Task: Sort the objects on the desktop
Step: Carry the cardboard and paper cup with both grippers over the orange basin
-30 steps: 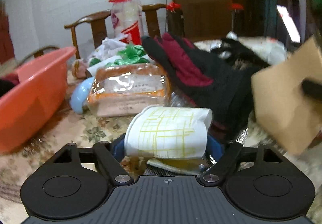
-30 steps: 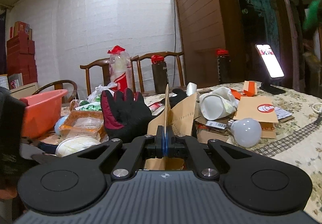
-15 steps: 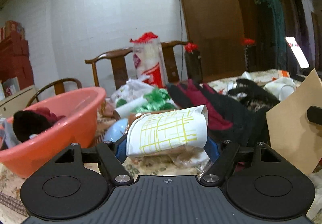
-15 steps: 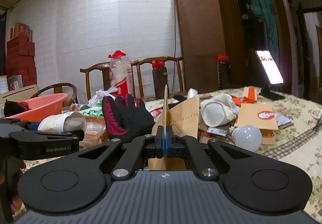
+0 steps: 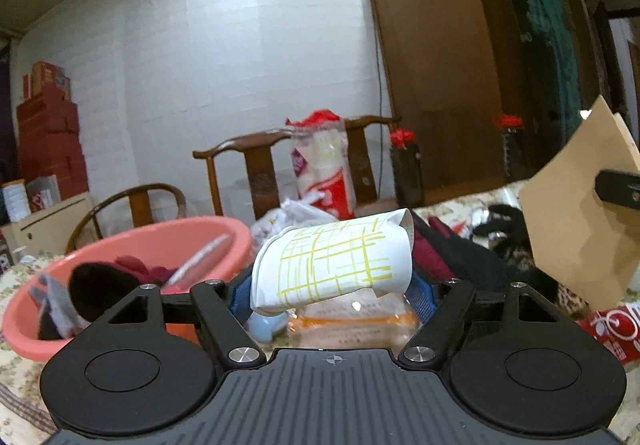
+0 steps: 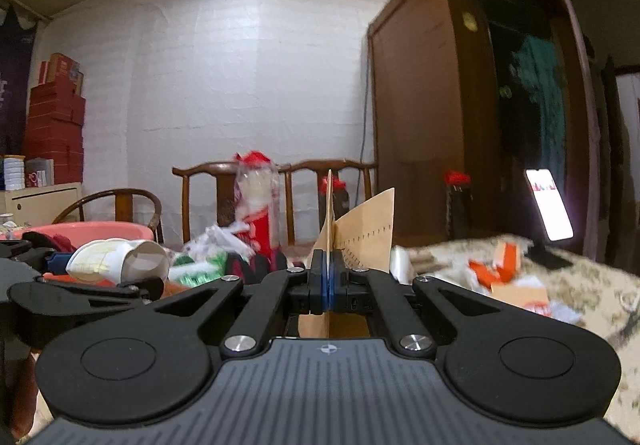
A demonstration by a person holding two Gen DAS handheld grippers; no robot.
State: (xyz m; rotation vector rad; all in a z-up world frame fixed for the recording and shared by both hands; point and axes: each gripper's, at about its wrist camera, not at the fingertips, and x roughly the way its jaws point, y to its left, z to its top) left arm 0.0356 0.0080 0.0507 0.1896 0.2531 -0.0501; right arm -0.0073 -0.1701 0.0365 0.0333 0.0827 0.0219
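Clamping a crushed paper cup (image 5: 334, 259) sideways between its blue pads, the left gripper (image 5: 332, 285) hangs beside the pink basin (image 5: 132, 241). Only the right wrist view shows the right gripper (image 6: 329, 285) pinched tight on a brown envelope (image 6: 360, 229), edge-on, plus a lit phone (image 6: 549, 205); the table (image 6: 592, 289) clutter there is probably packaging, too blurred to tell.

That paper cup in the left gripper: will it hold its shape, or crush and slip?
The paper cup already looks dented between the left gripper's pads, so it probably crushes easily. It lies sideways and seems light; thin walls likely give under firmer squeezing, and it could slip out.
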